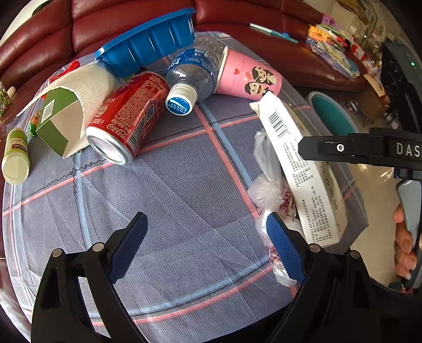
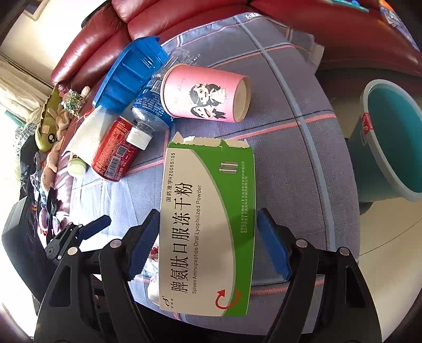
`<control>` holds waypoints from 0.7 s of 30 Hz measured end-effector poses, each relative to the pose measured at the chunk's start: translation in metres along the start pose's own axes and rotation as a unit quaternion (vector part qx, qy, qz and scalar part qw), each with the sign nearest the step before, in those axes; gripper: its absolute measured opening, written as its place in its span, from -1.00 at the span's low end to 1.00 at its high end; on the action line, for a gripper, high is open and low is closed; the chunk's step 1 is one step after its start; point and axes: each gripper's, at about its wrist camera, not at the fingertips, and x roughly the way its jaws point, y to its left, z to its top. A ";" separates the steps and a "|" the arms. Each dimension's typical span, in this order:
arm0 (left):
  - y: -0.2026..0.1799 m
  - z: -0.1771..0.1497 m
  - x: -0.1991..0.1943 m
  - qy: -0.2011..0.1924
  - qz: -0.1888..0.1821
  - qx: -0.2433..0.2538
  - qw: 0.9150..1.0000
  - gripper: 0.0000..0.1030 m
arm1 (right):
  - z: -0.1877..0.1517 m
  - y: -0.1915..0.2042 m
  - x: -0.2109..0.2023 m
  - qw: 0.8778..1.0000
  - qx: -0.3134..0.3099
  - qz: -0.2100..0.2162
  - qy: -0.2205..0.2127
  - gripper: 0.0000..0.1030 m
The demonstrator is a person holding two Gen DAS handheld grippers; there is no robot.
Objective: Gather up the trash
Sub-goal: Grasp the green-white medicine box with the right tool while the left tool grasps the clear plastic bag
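A green and white medicine box (image 2: 208,227) lies on the checked cloth between the fingers of my right gripper (image 2: 208,242); the left pad touches its edge, the right pad stands just off it. The box also shows in the left wrist view (image 1: 300,168), beside a crumpled clear plastic bag (image 1: 269,195). My left gripper (image 1: 208,245) is open and empty over bare cloth, its right finger (image 1: 282,248) against the bag. A teal bin (image 2: 393,139) stands off the cloth's right edge.
At the back lie a Coca-Cola can (image 1: 129,116), a Pocari Sweat bottle (image 1: 192,76), a pink paper cup (image 1: 248,76), a blue plastic tray (image 1: 147,44), a paper towel with a green carton (image 1: 66,113) and a small white bottle (image 1: 15,155). A red leather sofa (image 1: 263,15) is behind.
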 end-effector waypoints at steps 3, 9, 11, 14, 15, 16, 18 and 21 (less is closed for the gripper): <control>-0.003 0.000 -0.008 -0.003 -0.006 0.000 1.000 0.77 | -0.003 -0.003 -0.006 1.000 -0.017 -0.005 -0.007 0.37; -0.029 0.006 -0.023 -0.018 -0.025 0.037 0.999 0.77 | -0.003 -0.020 -0.014 1.000 0.009 0.026 -0.006 0.37; -0.044 0.005 -0.013 -0.006 -0.019 0.058 0.998 0.75 | -0.004 -0.027 -0.018 1.000 0.011 0.028 -0.005 0.37; -0.061 0.006 0.002 0.017 -0.042 0.074 0.996 0.63 | -0.009 -0.039 -0.019 0.998 0.027 0.047 0.009 0.38; -0.066 0.007 0.008 0.021 -0.047 0.077 0.996 0.58 | -0.010 -0.044 -0.019 0.998 0.035 0.054 0.012 0.38; -0.069 0.009 0.013 0.025 -0.048 0.080 0.995 0.57 | -0.011 -0.048 -0.020 0.998 0.040 0.054 0.012 0.38; -0.072 0.011 0.023 0.032 -0.049 0.081 0.995 0.54 | -0.012 -0.056 -0.024 0.997 0.047 0.055 0.007 0.38; -0.071 0.011 0.030 0.029 -0.039 0.085 0.995 0.54 | -0.014 -0.064 -0.031 0.998 0.053 0.047 0.002 0.41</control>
